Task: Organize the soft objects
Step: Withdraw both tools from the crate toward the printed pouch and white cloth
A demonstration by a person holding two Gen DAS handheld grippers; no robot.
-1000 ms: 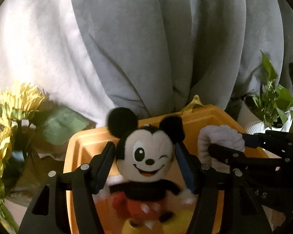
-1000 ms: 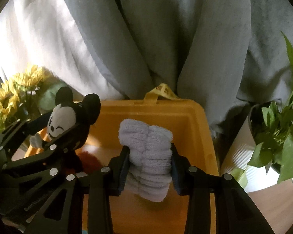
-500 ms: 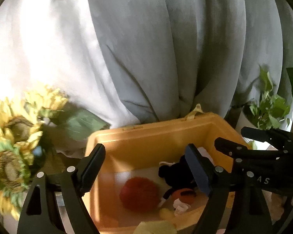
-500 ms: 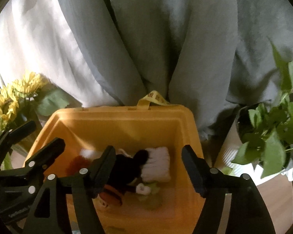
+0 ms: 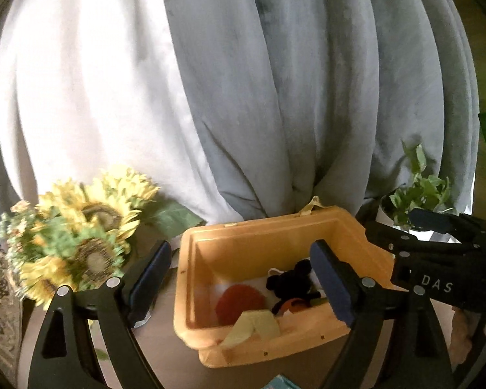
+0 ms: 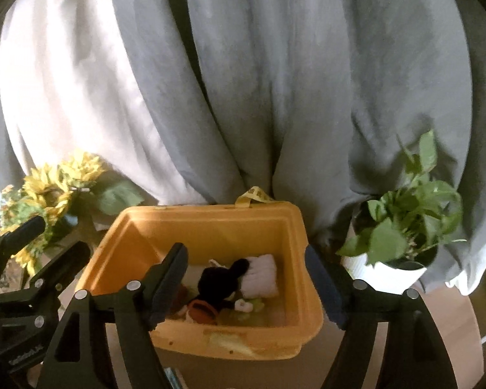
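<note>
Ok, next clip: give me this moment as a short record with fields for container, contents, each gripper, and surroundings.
container: orange bin, open top
contents: mouse plush lying down, white rolled towel beside it, red plush ball
left gripper: open, holding nothing, jaws have just been opening
right gripper: open, holding nothing, jaws have just been opening
surroundings: sunflowers, potted plant, grey curtain
</note>
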